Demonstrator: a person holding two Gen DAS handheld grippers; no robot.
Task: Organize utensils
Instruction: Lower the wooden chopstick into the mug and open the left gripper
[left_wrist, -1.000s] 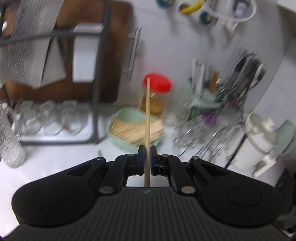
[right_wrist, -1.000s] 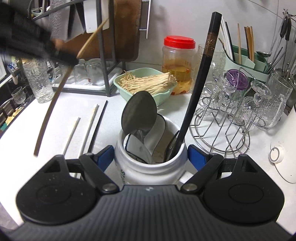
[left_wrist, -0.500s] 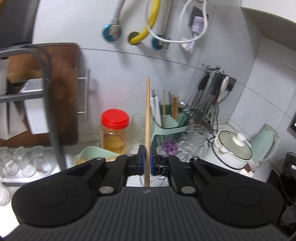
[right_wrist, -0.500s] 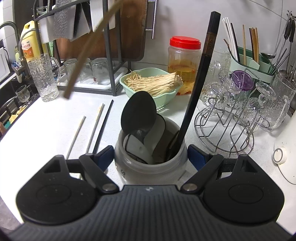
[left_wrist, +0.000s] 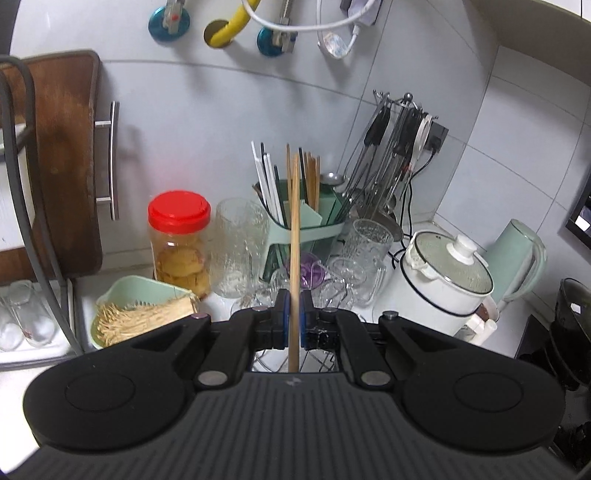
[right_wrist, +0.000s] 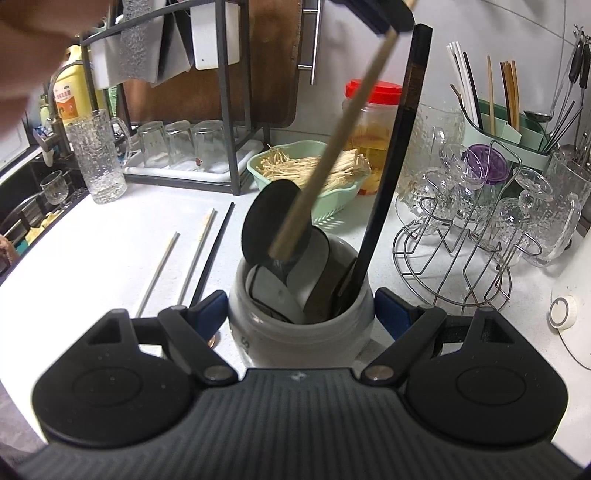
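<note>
My left gripper (left_wrist: 291, 306) is shut on a pale wooden chopstick (left_wrist: 294, 229) that stands upright between its blue pads, lined up with the green utensil holder (left_wrist: 321, 225) full of chopsticks by the wall. In the right wrist view that chopstick (right_wrist: 332, 147) hangs slanted from the left gripper (right_wrist: 384, 18) above the jar. My right gripper (right_wrist: 301, 306) has its pads against both sides of a grey ceramic jar (right_wrist: 295, 336), which holds a dark spoon (right_wrist: 269, 218) and a long black chopstick (right_wrist: 391, 166). Three loose chopsticks (right_wrist: 197, 254) lie on the white counter to the left.
A green basket of enoki mushrooms (right_wrist: 295, 166), a red-lidded jar (right_wrist: 373, 122) and a wire rack of glasses (right_wrist: 465, 236) stand behind the jar. A dish rack with tumblers (right_wrist: 177, 144) is at back left. A white cooker (left_wrist: 443, 273) and kettle (left_wrist: 521, 258) sit at right.
My left gripper has swung right with the wooden chopstick, from facing the dish rack and mushroom basket to facing the green holder. The right gripper and jar have not moved.
</note>
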